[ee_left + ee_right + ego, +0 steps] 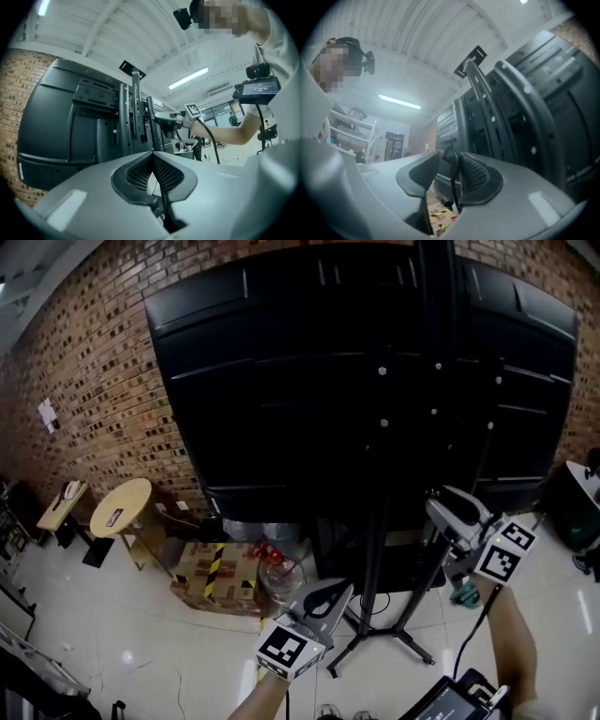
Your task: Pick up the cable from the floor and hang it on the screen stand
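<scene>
Since cable [453,180] off floor [141,643], pickup step looks done; hanging in hand. Your right gripper [449,157] pinches its plug end. Left gripper [152,157] pads pressed together, dark strand apparently nipped below. Both up beside screen stand [379,559] rear. Next, likely: lift over mount rail [485,98], drape, release.

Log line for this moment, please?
right gripper: shut on cable | left gripper: jaws together | both up by screen stand | cable not yet hung
</scene>
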Demonstrator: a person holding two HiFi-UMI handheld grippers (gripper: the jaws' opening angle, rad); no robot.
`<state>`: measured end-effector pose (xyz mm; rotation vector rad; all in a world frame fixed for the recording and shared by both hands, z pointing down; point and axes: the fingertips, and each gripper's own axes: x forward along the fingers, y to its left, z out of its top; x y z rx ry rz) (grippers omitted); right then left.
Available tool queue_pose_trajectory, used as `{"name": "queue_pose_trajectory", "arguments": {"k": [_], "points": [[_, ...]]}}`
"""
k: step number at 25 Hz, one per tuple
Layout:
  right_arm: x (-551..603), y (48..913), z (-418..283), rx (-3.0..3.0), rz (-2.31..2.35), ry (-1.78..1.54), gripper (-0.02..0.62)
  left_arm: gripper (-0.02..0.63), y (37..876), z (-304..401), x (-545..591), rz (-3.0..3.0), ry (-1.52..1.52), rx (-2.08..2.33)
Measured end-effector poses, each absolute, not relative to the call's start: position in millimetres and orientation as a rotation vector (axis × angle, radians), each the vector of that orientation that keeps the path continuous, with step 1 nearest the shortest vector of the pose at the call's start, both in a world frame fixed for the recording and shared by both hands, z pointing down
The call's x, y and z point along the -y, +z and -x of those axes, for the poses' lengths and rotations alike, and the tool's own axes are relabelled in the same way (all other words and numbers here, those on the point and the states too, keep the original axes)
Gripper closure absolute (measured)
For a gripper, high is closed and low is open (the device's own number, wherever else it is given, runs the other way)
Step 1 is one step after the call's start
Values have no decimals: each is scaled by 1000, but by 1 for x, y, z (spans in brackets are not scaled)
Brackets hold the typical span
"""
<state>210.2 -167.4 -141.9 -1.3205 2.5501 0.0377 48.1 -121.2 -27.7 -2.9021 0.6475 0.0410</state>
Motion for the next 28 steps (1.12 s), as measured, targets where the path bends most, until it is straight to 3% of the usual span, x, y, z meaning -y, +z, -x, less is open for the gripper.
{"name": "queue_pose_trajectory", "arguments": {"k": [5, 8, 11, 16, 24, 28], "points": [[209, -315, -186, -2638, 1369, 258, 448, 586, -98, -36, 124, 2822, 176, -554], [254, -372, -198, -2569, 1468, 176, 448, 586, -104, -42, 143, 2844, 224, -509], [280, -399, -208, -2496, 1584, 94, 448, 586, -121, -64, 172, 2870, 248, -519], [312, -452, -196, -2515, 1637, 160, 448, 586, -224, -103, 229, 2815, 279, -579], [320, -480, -150, -2584, 1648, 439, 448, 586, -381, -94, 295, 2648, 406, -784], [323, -474, -137, -2642, 1720, 583, 446, 586, -414, -93, 304, 2607, 416, -807]]}}
